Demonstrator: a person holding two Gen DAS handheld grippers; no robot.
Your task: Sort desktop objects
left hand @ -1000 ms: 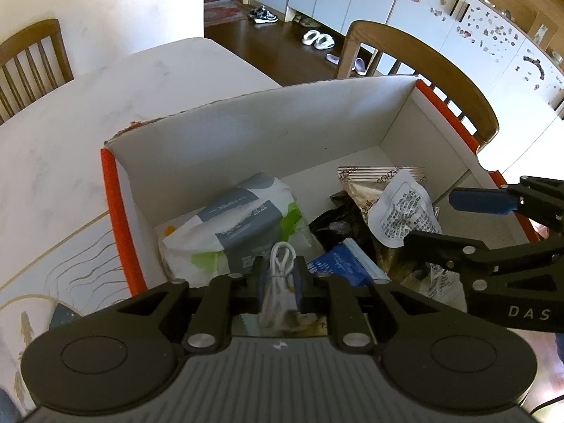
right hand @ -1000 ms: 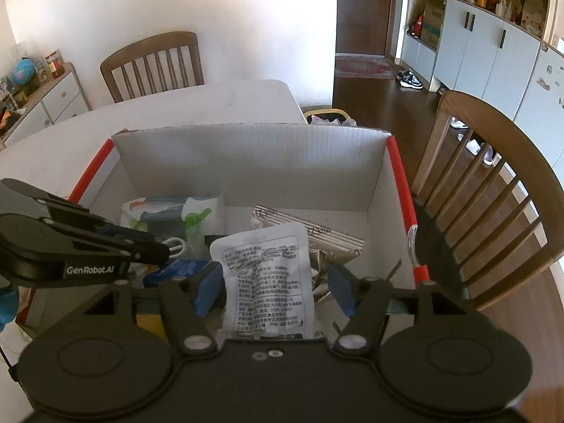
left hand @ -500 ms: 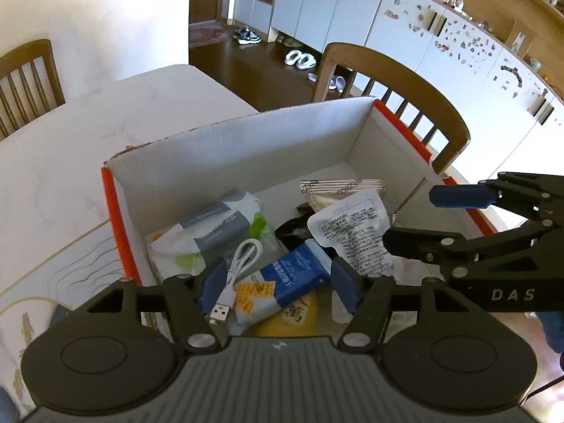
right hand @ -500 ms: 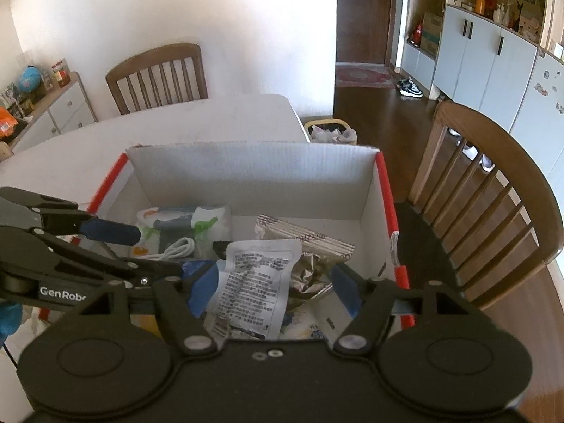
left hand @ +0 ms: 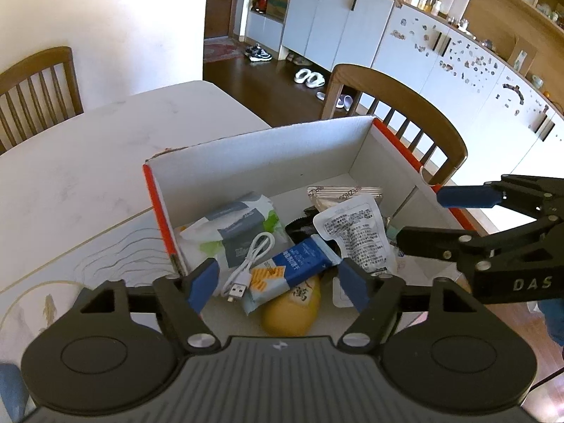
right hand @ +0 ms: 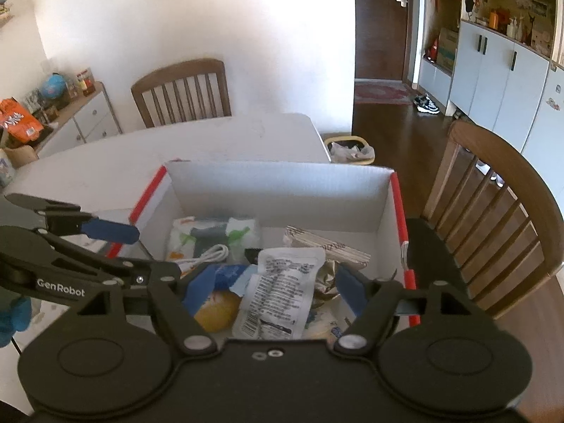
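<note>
Both grippers, left (left hand: 278, 282) & right (right hand: 271, 289), gape empty over box (left hand: 268, 162); white cable (left hand: 248, 259) looks light, floppy—pinch mid-coil.

Bright daylight floods your views; the wall (right hand: 190, 17) behind the box (right hand: 278, 183) blows out white. Sun glares off the worktop (left hand: 88, 148) left of it. Fisheye bends the edges, and nearby gripper bodies look soft.
</note>
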